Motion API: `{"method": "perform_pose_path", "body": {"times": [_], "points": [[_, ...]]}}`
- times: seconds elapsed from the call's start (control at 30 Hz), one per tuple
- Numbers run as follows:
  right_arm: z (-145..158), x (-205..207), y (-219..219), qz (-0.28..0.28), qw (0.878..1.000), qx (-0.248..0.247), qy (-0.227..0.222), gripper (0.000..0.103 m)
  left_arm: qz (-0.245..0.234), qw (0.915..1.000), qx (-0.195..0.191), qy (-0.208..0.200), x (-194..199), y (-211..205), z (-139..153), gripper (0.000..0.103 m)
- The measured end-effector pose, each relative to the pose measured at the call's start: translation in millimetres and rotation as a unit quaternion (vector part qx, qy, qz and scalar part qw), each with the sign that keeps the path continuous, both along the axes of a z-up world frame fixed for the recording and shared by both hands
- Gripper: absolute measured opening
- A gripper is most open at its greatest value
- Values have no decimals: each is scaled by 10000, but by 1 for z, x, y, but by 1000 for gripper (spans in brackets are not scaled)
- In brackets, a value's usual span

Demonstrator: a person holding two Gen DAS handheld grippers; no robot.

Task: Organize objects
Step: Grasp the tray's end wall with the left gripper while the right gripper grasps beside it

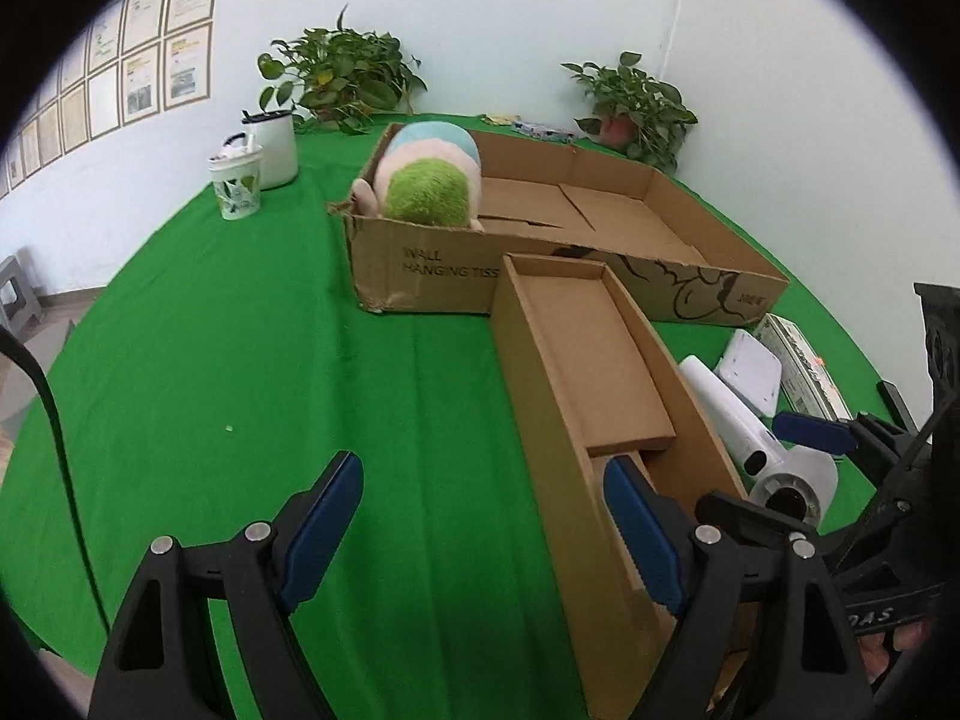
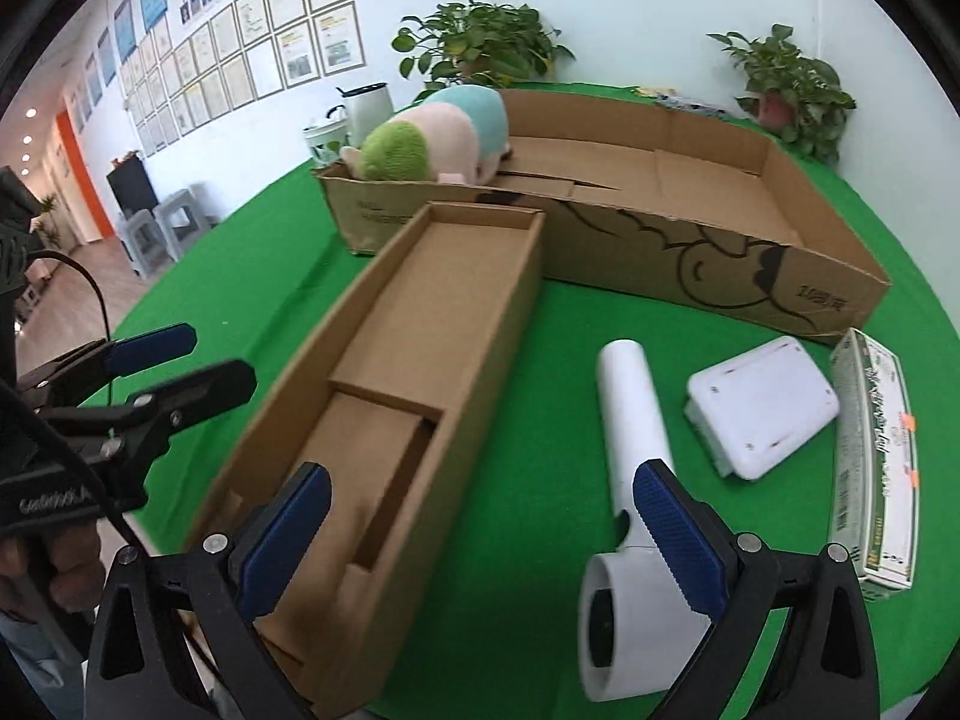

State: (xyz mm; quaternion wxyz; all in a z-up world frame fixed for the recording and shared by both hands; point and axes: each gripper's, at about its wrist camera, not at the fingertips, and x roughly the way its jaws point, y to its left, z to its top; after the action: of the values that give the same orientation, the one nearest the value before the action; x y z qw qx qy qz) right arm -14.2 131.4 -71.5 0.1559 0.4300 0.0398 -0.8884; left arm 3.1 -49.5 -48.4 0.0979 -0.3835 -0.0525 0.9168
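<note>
A long narrow cardboard box [image 1: 576,354] [image 2: 420,324] lies open on the green cloth, nothing in it. Behind it a wide shallow cardboard box [image 1: 600,210] [image 2: 690,180] holds a plush toy [image 1: 429,180] [image 2: 432,138] at its left end. To the right of the narrow box lie a white handheld device [image 2: 630,462] [image 1: 738,420], a white flat case [image 2: 759,405] [image 1: 750,372] and a long printed carton [image 2: 879,456] [image 1: 801,369]. My left gripper [image 1: 480,528] is open over the narrow box's left wall. My right gripper [image 2: 480,540] is open, its right finger beside the white device.
Two white cups [image 1: 258,165] stand at the back left of the table. Two potted plants [image 1: 342,78] [image 1: 636,108] stand along the back edge. Framed papers [image 2: 240,54] hang on the left wall. Grey stools [image 2: 162,228] stand on the floor beyond the table's left edge.
</note>
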Motion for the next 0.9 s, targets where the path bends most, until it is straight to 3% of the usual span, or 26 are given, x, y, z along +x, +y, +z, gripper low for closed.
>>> {"method": "perform_pose_path", "body": {"times": [0.17,0.27,0.33,0.47,0.6,0.73,0.8,0.9], "points": [[0,-4,5,-211,9991,322,164,96,11,9999,79,-92,-6,5,-5,79],[0,-4,7,-179,9995,225,117,90,-66,9998,96,-184,-10,11,-7,70],[0,-3,3,-91,9997,228,66,79,-146,9996,48,-244,-10,16,-10,61],[-4,1,-7,44,9997,213,-89,66,-236,9988,133,-401,-10,20,-18,42],[-5,0,-12,-41,9996,96,-252,52,-405,9987,129,-266,-2,30,-17,18],[-5,5,-22,-17,9996,47,-289,29,-279,9992,97,-277,4,35,-16,16],[-5,12,-25,7,9995,44,-316,22,-288,9988,107,-378,12,37,-15,15],[-5,35,-25,37,9992,12,-392,23,-331,9980,28,-530,31,44,-13,14]]}}
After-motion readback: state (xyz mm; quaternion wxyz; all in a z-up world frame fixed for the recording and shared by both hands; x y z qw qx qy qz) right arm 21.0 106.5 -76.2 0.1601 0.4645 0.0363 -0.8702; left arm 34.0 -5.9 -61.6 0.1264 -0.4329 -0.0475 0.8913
